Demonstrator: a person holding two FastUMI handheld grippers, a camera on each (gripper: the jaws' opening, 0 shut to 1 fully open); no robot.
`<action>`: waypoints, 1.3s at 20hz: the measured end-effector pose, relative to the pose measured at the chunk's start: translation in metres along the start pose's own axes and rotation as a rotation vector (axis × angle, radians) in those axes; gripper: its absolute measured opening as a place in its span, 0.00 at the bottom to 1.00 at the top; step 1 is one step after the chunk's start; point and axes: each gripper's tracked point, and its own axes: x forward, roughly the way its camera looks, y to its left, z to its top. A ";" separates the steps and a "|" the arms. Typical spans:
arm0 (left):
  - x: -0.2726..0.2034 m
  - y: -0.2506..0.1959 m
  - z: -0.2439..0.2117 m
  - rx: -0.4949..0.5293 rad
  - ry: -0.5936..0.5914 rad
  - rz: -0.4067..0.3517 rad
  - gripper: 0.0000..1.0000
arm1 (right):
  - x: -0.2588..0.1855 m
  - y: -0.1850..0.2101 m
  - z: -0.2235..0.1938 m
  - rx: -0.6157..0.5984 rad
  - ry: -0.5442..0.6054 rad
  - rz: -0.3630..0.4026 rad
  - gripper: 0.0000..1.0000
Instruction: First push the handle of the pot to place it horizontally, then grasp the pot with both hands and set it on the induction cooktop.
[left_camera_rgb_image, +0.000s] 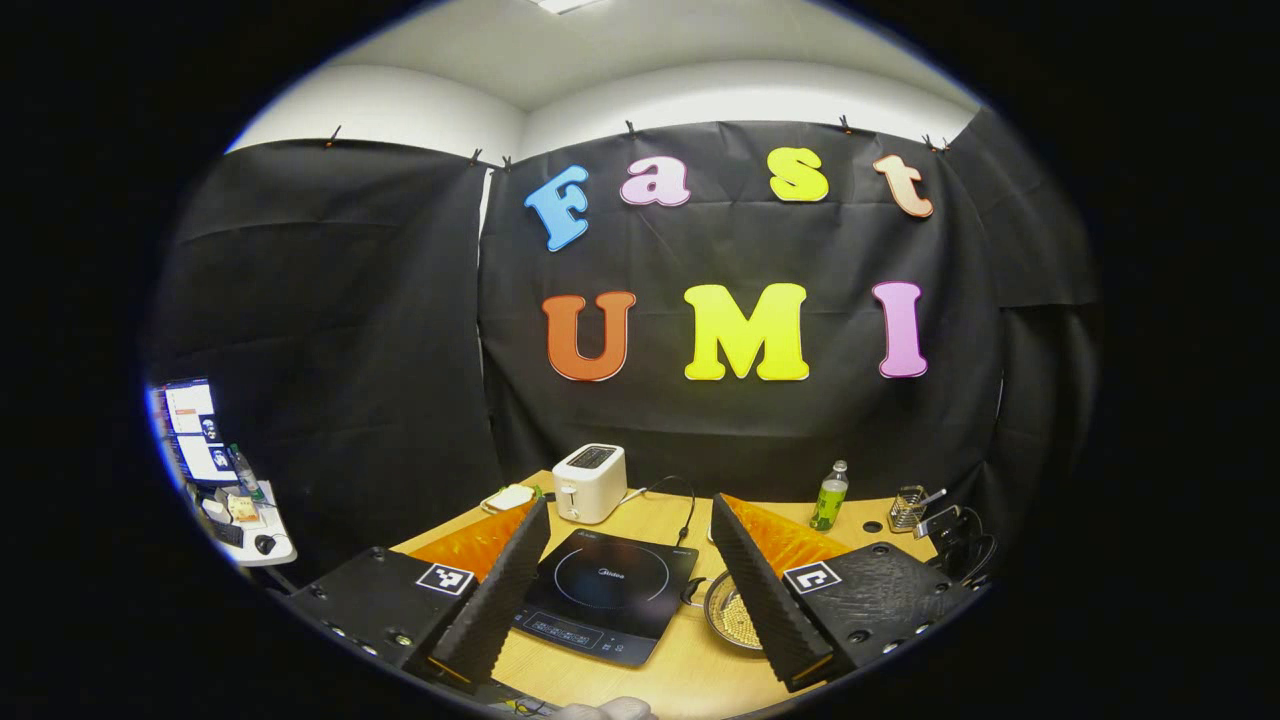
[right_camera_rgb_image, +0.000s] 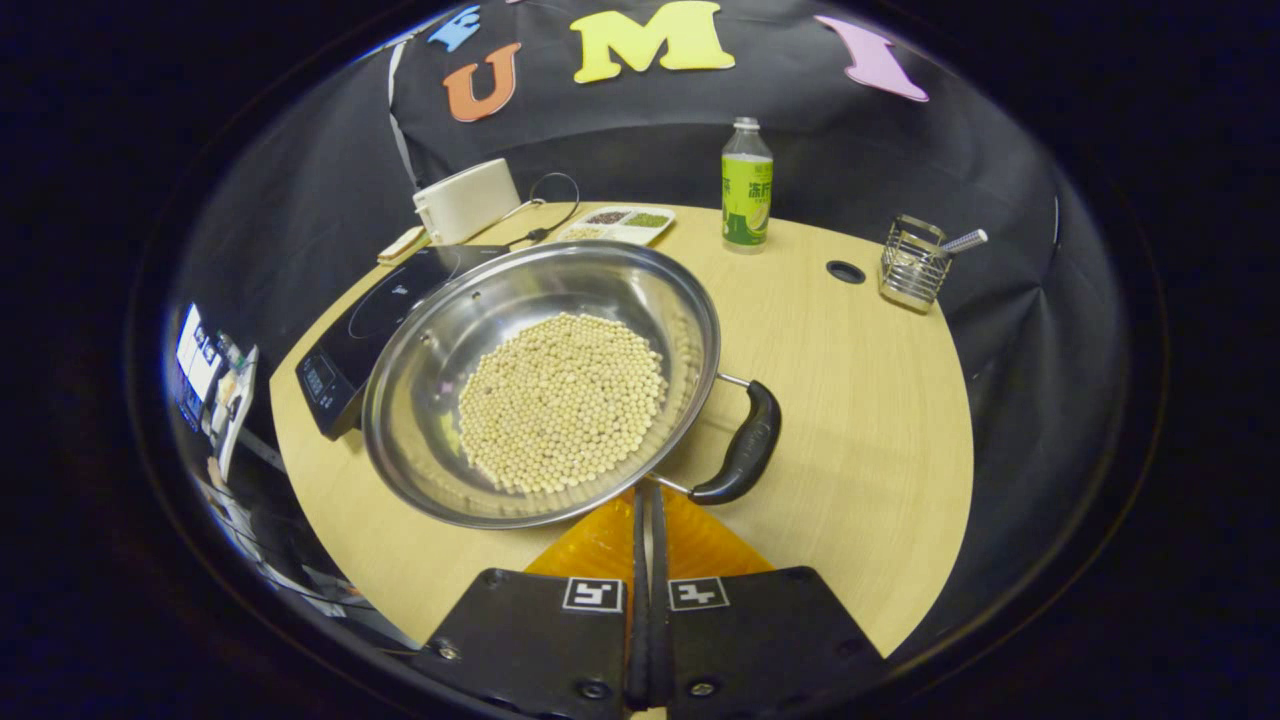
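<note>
A steel pot (right_camera_rgb_image: 440, 330) filled with pale beans (right_camera_rgb_image: 560, 400) sits on the wooden table, its far left rim overlapping the black induction cooktop (right_camera_rgb_image: 370, 320). Its black handle (right_camera_rgb_image: 745, 445) sticks out at the near right, slanting. My right gripper (right_camera_rgb_image: 645, 492) is shut with nothing between the fingers, its tips at the pot's near rim beside the handle's lower bracket. In the left gripper view my left gripper (left_camera_rgb_image: 631, 503) is wide open above the table, the cooktop (left_camera_rgb_image: 605, 590) lies between its fingers, and an edge of the pot (left_camera_rgb_image: 712, 600) shows by the right finger.
A white toaster (right_camera_rgb_image: 465, 200) with its cord, a small compartment tray (right_camera_rgb_image: 620, 222), a green-labelled bottle (right_camera_rgb_image: 747, 185) and a wire rack (right_camera_rgb_image: 912, 265) line the table's far side. Bare tabletop (right_camera_rgb_image: 860, 420) lies right of the pot. A desk with a monitor (left_camera_rgb_image: 195, 430) stands off to the left.
</note>
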 end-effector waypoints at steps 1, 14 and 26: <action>-0.001 0.000 0.000 -0.001 0.002 0.003 0.97 | 0.001 -0.002 0.001 -0.003 -0.001 -0.002 0.03; 0.001 0.001 0.001 -0.004 -0.002 0.001 0.97 | 0.004 -0.015 0.008 0.017 -0.007 -0.032 0.03; 0.000 0.011 -0.007 0.003 0.002 -0.101 0.96 | -0.042 -0.005 0.003 0.083 -0.086 -0.137 0.04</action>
